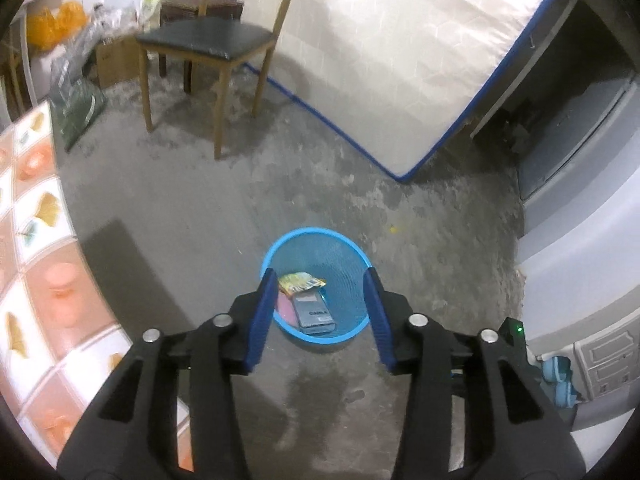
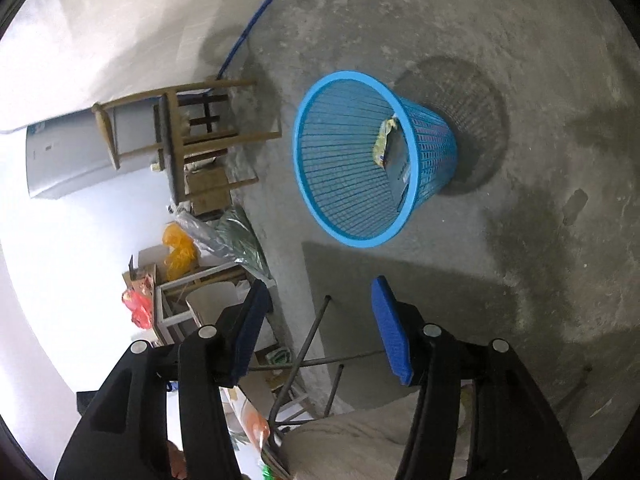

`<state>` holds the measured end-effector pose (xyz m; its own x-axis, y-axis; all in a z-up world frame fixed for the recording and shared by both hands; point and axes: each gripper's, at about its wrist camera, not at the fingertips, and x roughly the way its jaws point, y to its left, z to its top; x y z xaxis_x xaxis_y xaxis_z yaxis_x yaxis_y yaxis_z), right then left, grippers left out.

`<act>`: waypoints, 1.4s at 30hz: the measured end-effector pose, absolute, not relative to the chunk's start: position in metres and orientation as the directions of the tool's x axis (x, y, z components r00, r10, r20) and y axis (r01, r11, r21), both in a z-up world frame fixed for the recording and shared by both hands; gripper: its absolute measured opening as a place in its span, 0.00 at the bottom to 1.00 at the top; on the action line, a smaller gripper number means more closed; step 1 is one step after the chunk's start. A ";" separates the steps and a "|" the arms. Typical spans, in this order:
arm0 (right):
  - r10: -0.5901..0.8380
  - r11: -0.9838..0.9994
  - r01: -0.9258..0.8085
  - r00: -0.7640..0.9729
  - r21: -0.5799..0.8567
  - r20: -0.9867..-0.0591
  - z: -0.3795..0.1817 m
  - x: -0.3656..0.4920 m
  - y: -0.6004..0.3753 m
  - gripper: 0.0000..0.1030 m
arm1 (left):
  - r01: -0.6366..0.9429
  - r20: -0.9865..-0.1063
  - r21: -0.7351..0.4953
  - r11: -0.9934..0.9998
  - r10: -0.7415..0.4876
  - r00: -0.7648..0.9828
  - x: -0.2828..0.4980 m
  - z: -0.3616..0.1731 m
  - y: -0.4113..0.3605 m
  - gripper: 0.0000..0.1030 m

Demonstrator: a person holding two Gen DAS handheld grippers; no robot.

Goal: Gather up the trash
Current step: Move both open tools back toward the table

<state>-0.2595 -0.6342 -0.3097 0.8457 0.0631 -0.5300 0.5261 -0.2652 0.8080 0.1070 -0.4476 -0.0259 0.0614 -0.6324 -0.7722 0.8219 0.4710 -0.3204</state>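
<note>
The blue mesh wastebasket (image 1: 316,280) stands upright on the bare concrete floor (image 1: 180,208), well clear of the mattress (image 1: 380,40) corner and the wooden chair (image 1: 208,48). Inside it, at the bottom, lie a yellow-green wrapper (image 1: 301,281), a dark flat packet (image 1: 314,314) and a pink item (image 1: 285,309); judged from this, at least three pieces of trash are already collected.

The left gripper (image 1: 320,316) hangs above the basket opening with its jaws partly open and nothing between them. The right gripper (image 2: 320,324) points at the floor near the basket, jaws likewise partly open and empty.

Remaining work: a small yellow speck (image 1: 394,230) lies on the floor beyond the basket, toward the mattress corner; whether it is trash cannot be told. A patterned table edge (image 1: 36,240) shows at the left; whether trash remains on it cannot be told.
</note>
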 end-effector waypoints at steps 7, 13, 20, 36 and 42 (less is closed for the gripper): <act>0.098 -0.128 0.503 0.864 0.855 -0.493 -0.267 -0.234 -0.615 0.59 | 0.815 -0.737 -0.287 0.504 -0.660 0.148 0.098 0.015 -0.382 0.59; 0.208 0.036 0.468 0.861 0.883 -0.465 -0.221 -0.188 -0.588 0.63 | 0.791 -0.742 -0.259 0.554 -0.639 0.205 0.089 0.032 -0.313 0.74; 0.338 0.204 0.359 0.847 0.911 -0.409 -0.166 -0.123 -0.546 0.66 | 0.694 -0.729 -0.206 0.690 -0.581 0.362 0.102 0.048 -0.197 0.78; 0.663 0.299 0.190 0.663 0.935 -0.346 -0.122 0.030 -0.421 0.66 | 0.179 -0.623 -0.226 0.958 -0.284 0.729 0.162 0.058 0.078 0.78; 0.753 0.274 0.121 0.590 0.954 -0.291 -0.102 0.081 -0.375 0.66 | 0.071 -0.551 -0.264 0.962 -0.211 0.807 0.212 0.058 0.138 0.77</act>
<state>0.0815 -0.3752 -0.1016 0.5898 0.7532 -0.2912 0.1214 0.2739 0.9541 0.2123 0.1381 0.0578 0.8073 -0.2109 -0.5512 0.0712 0.9619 -0.2638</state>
